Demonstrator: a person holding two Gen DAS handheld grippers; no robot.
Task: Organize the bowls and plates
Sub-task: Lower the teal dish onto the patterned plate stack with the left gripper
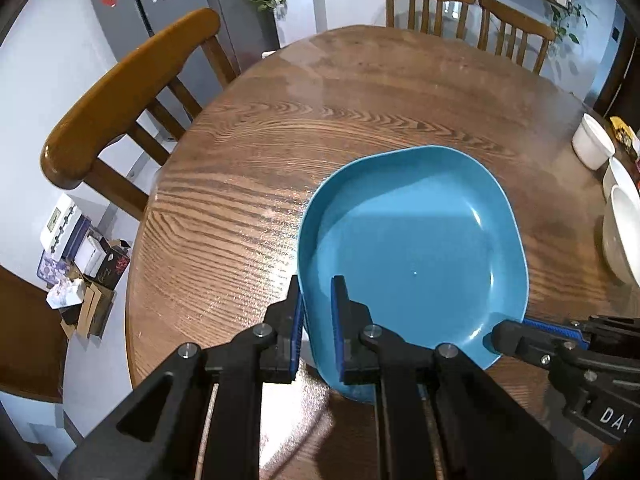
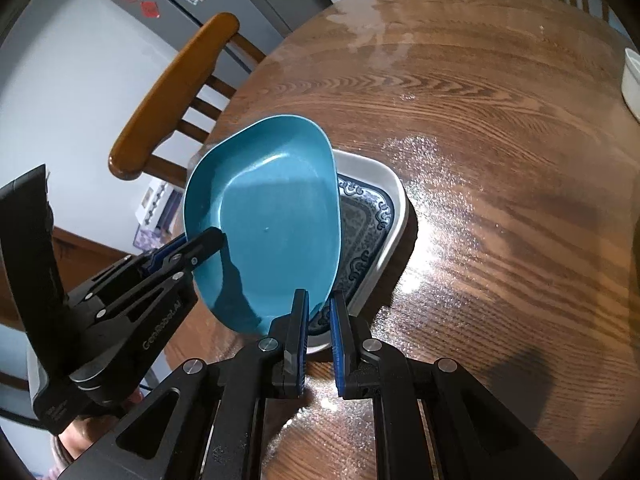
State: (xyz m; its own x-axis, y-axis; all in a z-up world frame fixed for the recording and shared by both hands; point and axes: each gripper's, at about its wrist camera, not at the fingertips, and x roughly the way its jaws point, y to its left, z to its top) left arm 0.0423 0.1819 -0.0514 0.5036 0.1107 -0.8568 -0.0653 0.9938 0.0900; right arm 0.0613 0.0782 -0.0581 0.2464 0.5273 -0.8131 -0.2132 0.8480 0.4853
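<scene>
A blue plate (image 1: 416, 248) is held tilted above the round wooden table (image 1: 280, 128). My left gripper (image 1: 318, 308) is shut on its near-left rim, one finger on each side. My right gripper (image 2: 320, 312) is shut on the plate's (image 2: 272, 224) other edge; in the left wrist view it (image 1: 516, 336) enters from the right. Under the blue plate lies a white rectangular dish (image 2: 376, 216) with a blue pattern, flat on the table (image 2: 500, 160). My left gripper also shows in the right wrist view (image 2: 204, 240).
White bowls (image 1: 620, 232) and a white cup (image 1: 592, 142) stand at the table's right edge. Wooden chairs stand at the left (image 1: 120, 96) and at the far side (image 1: 428, 0). A grey fridge (image 1: 180, 0) and boxes on the floor (image 1: 80, 260) lie beyond.
</scene>
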